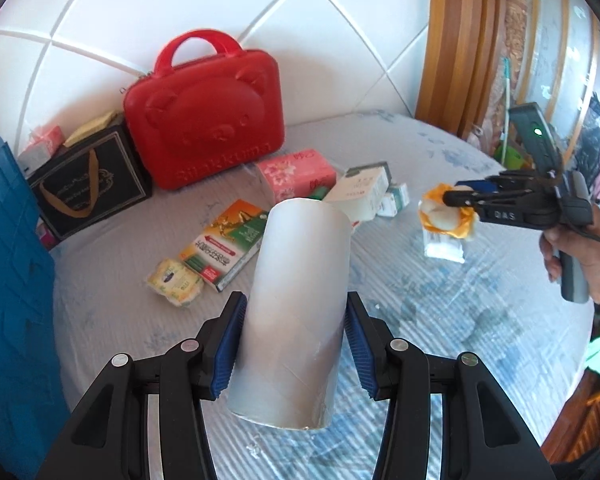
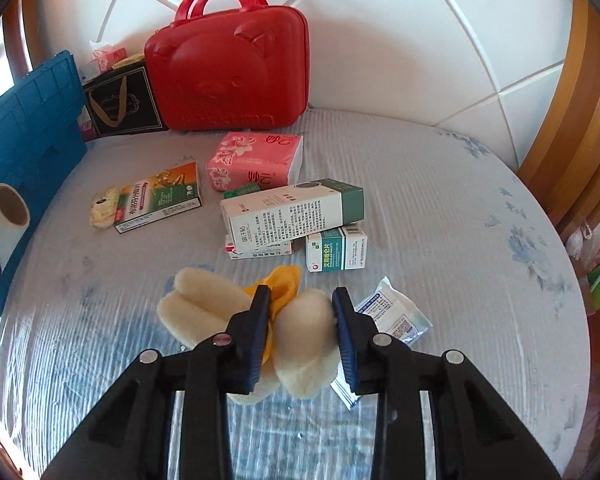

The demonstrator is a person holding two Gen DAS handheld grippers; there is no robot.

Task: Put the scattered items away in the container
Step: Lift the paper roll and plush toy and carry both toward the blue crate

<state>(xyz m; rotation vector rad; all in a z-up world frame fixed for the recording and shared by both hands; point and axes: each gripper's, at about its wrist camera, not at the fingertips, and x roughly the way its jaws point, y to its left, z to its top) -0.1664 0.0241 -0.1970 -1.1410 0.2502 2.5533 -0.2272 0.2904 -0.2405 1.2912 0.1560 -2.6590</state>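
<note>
2 grippers were clamped: left gripper (image 1: 292, 344) on a white roll (image 1: 296, 312), right gripper (image 2: 300, 332) on a plush toy (image 2: 300, 336) above the bed (image 2: 440, 200).

Roll (image 1: 296, 312): smooth, pale, satin sheen, looks like film or paper wound on a tube. Plush toy (image 2: 300, 336): fuzzy cream cloth with a smooth orange fabric part. Left gripper (image 1: 294, 344) and right gripper (image 2: 300, 332): matt black plastic, ribbed blue pads (image 1: 230, 350), shiny metal pins. Red case (image 1: 204, 120): glossy moulded plastic. Bedsheet (image 2: 440, 208): ribbed cloth. Cartons (image 2: 288, 210): printed cardboard. Crate (image 1: 8, 280): matt blue plastic. Bed frame (image 2: 580, 140): varnished wood.
</note>
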